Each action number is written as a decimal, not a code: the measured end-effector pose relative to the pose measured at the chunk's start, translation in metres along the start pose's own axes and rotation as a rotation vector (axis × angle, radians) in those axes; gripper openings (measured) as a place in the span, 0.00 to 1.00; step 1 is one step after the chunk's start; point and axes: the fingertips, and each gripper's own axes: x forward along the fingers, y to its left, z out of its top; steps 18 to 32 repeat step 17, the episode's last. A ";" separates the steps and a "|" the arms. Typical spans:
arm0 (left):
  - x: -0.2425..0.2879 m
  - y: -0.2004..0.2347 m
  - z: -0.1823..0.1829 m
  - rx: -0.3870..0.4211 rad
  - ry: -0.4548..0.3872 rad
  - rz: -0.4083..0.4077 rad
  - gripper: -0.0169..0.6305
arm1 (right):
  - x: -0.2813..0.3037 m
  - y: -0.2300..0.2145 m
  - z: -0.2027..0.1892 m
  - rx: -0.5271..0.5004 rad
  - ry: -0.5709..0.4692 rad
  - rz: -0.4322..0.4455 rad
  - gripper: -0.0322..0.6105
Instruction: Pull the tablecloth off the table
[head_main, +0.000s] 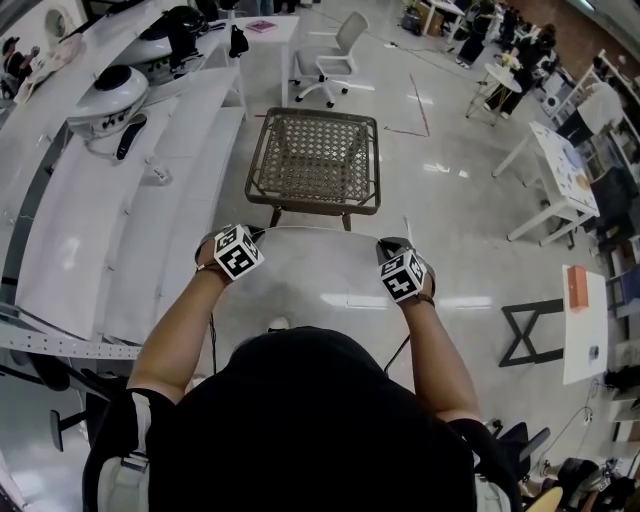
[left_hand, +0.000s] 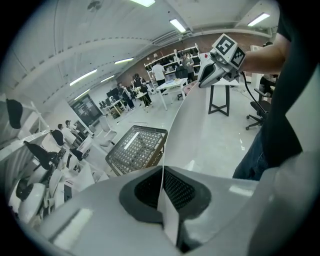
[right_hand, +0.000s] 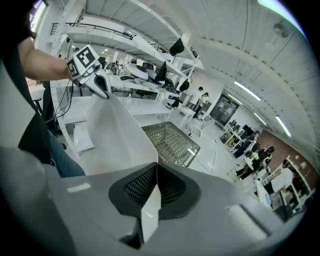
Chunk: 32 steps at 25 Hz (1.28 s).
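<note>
A pale, glossy tablecloth (head_main: 312, 290) hangs stretched between my two grippers, close in front of my body. My left gripper (head_main: 228, 246) is shut on its left edge, and my right gripper (head_main: 398, 262) is shut on its right edge. In the left gripper view the cloth's edge (left_hand: 186, 120) runs out of the shut jaws (left_hand: 162, 189) towards the other gripper (left_hand: 220, 59). The right gripper view shows the same: cloth (right_hand: 117, 132) pinched in the jaws (right_hand: 154, 189). The brown-framed table (head_main: 315, 160) with a woven mesh top stands bare just beyond the cloth.
Long white benches (head_main: 120, 210) with white robot parts run along the left. A white office chair (head_main: 335, 55) stands behind the table. White tables (head_main: 560, 175), one with an orange box (head_main: 577, 285), and a black trestle (head_main: 528, 332) are on the right. People stand far back.
</note>
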 end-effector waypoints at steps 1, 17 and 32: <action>-0.001 0.001 0.001 0.003 -0.003 0.004 0.03 | -0.001 -0.001 0.001 0.002 -0.004 0.000 0.10; 0.008 -0.006 -0.008 -0.016 0.015 -0.023 0.03 | 0.003 0.008 -0.008 0.025 0.002 0.025 0.10; 0.008 -0.006 -0.008 -0.016 0.015 -0.023 0.03 | 0.003 0.008 -0.008 0.025 0.002 0.025 0.10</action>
